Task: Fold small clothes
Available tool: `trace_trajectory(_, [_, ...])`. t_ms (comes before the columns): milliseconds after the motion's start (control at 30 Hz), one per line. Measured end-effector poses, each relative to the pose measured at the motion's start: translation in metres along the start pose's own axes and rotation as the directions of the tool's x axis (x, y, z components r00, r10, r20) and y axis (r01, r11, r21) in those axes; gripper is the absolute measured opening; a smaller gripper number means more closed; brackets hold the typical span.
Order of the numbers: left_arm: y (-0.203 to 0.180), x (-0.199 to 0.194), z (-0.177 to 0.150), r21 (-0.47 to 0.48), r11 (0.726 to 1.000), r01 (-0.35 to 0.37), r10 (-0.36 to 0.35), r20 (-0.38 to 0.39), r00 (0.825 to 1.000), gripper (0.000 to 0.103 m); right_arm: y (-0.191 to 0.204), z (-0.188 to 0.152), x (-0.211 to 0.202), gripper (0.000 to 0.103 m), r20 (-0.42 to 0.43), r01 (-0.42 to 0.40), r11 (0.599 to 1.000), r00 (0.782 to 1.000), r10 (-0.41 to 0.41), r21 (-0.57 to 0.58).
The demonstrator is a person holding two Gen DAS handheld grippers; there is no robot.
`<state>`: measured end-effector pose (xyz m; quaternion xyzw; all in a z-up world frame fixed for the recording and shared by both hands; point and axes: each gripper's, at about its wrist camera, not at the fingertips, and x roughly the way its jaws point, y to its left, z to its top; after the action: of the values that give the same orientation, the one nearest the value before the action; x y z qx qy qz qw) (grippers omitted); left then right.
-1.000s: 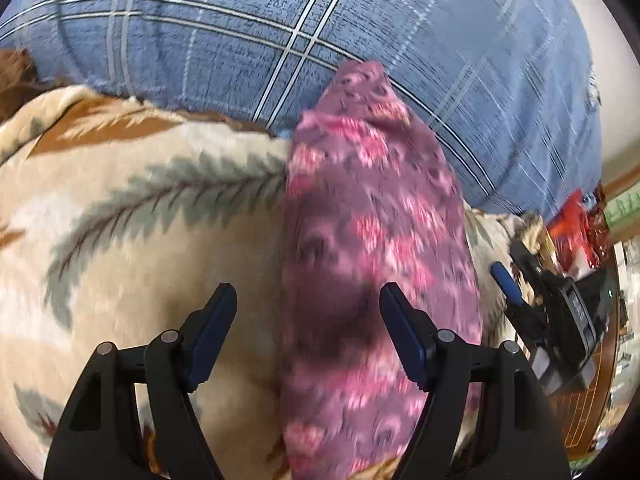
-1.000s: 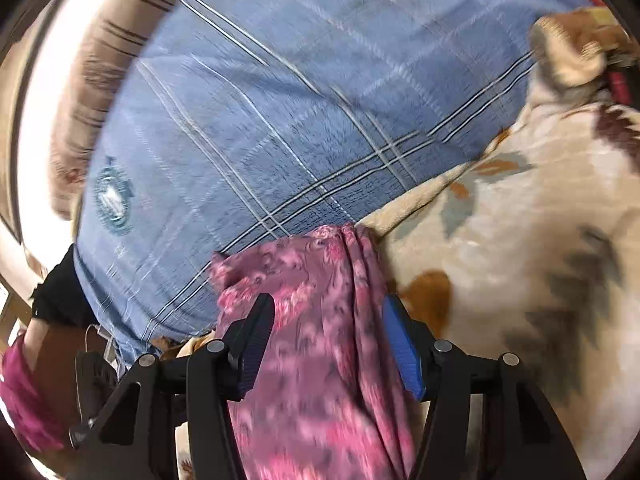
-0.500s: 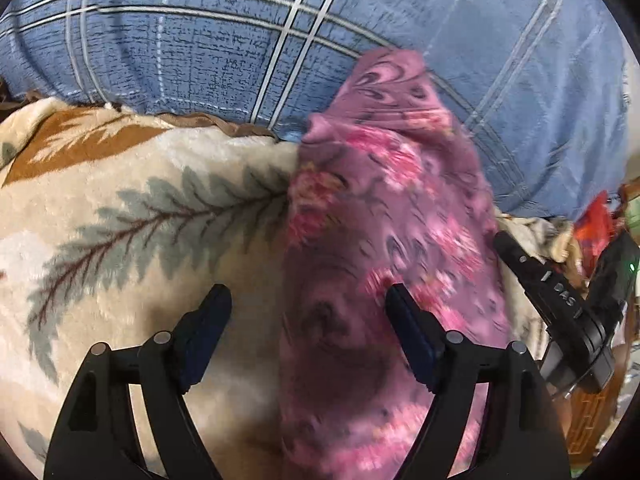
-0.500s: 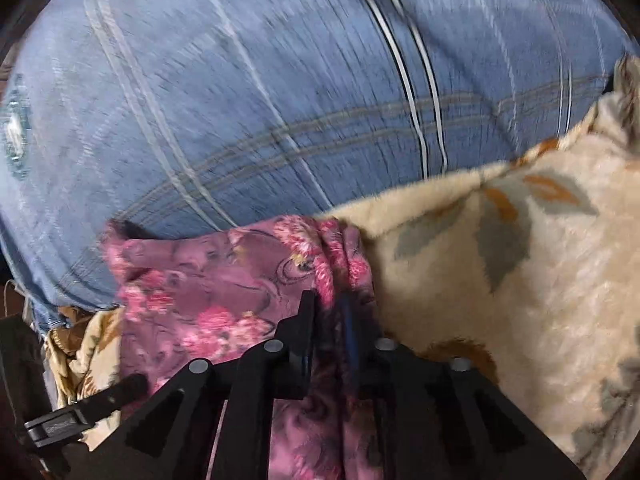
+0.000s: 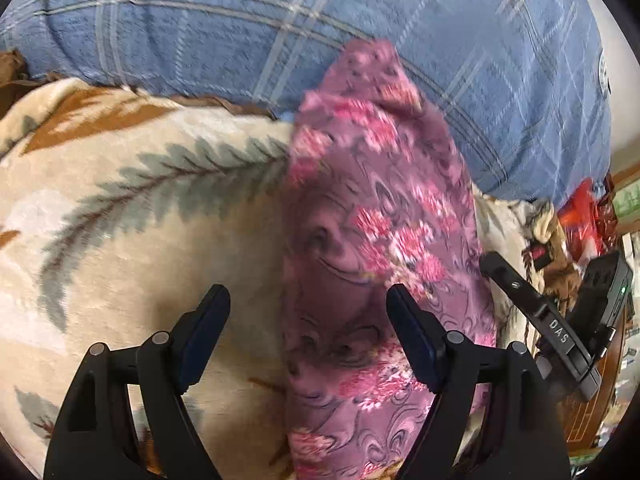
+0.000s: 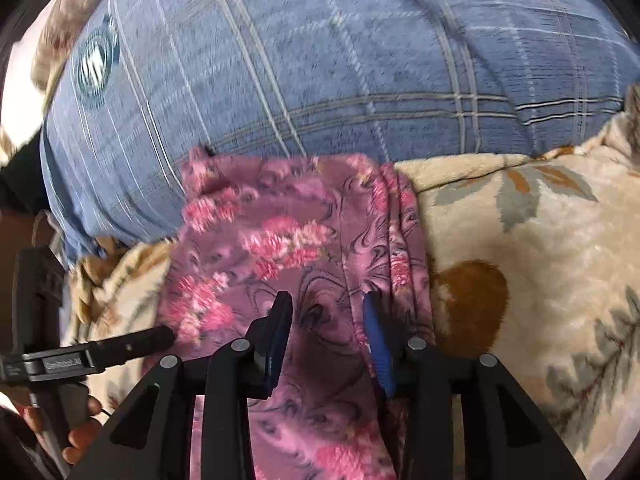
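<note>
A purple garment with pink flowers (image 5: 380, 240) lies folded in a long strip on a cream blanket with a leaf print (image 5: 120, 208). My left gripper (image 5: 308, 316) is open above it, its right finger over the cloth and its left finger over the blanket. In the right wrist view the garment (image 6: 280, 240) lies flat, with folded layers along its right edge. My right gripper (image 6: 326, 328) is open just above the cloth, near that edge. The other gripper shows at the left (image 6: 100, 354).
A big blue plaid pillow (image 5: 280, 32) lies behind the garment, touching its far end; it also shows in the right wrist view (image 6: 320, 60). Red packets and clutter (image 5: 584, 216) sit at the right beyond the blanket. A hand (image 6: 80, 436) holds the left gripper's handle.
My right gripper, shut on the garment's folded edge half a second ago, has opened and let go. The garment now lies flatter. My left gripper stayed open and barely moved.
</note>
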<state>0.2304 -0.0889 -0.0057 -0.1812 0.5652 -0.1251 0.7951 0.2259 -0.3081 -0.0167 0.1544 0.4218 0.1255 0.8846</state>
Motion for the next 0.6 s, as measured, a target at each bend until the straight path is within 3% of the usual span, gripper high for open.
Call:
trace_trajectory(100, [0.021, -0.004, 0.005, -0.063, 0.997, 0.041, -0.041, 0.001, 0.999, 0.081, -0.021, 0.007, -0.009, 0.047, 0.033, 0.045, 0.998, 0.998, -0.046, 0.045])
trace_trajectory(200, [0.023, 0.008, 0.0, -0.1, 0.993, 0.069, -0.073, -0.033, 0.997, 0.081, -0.028, 0.001, -0.018, 0.047, 0.059, -0.062, 0.997, 0.996, 0.059, 0.047])
trace_trajectory(267, [0.007, 0.025, -0.004, -0.058, 0.998, 0.025, -0.027, -0.032, 0.999, 0.084, -0.018, -0.003, -0.008, 0.047, 0.013, -0.063, 0.998, 0.998, 0.063, -0.006])
trace_trajectory(333, [-0.002, 0.023, -0.007, 0.001, 1.0, -0.018, 0.018, -0.006, 1.0, 0.084, -0.001, -0.015, 0.013, 0.044, -0.066, 0.022, 0.989, 0.997, -0.032, -0.147])
trace_trajectory(400, [-0.003, 0.021, -0.006, 0.017, 1.0, -0.009, 0.009, -0.014, 1.0, 0.084, 0.013, -0.02, 0.008, 0.044, -0.019, 0.084, 0.96, 0.996, -0.092, -0.267])
trace_trajectory(500, [0.011, 0.017, 0.001, -0.032, 0.998, 0.059, -0.06, -0.047, 0.997, 0.084, 0.002, -0.003, -0.003, 0.045, -0.03, 0.038, 0.987, 0.999, -0.044, -0.159])
trace_trajectory(600, [0.029, 0.013, 0.008, -0.082, 0.993, 0.086, -0.089, -0.035, 0.995, 0.084, -0.031, 0.016, -0.014, 0.056, 0.015, 0.007, 0.999, 1.0, -0.007, 0.043])
